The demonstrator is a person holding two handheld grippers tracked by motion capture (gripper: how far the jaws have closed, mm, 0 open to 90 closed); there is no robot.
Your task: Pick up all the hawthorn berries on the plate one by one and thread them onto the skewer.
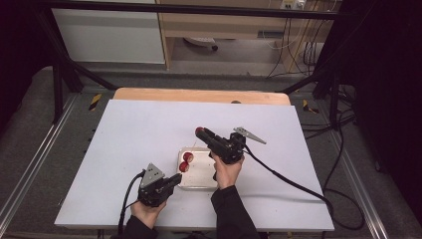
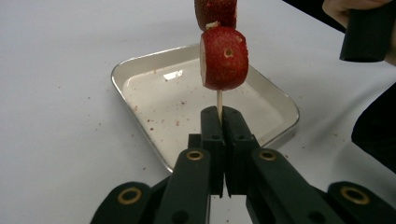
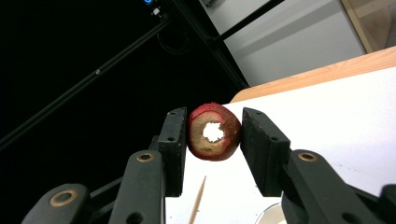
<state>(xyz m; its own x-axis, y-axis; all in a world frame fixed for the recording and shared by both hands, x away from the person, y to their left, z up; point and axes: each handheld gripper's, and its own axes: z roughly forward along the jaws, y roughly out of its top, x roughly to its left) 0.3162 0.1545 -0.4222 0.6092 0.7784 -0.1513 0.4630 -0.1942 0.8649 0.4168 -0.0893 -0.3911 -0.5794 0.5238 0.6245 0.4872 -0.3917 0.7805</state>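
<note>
My left gripper is shut on the bare lower end of a thin wooden skewer. Two red fruit pieces are threaded on it, the lower one with a small hole in its face and the upper one cut by the frame edge. In the high view that gripper sits at the tray's left edge with the two pieces over the tray. My right gripper is shut on a cored red fruit slice, held up behind the tray. A skewer tip shows below the slice.
A shallow metal tray with red crumbs lies on the white table top. Cables trail from both grippers, the right one across the table's right side. Black frame bars stand behind the table.
</note>
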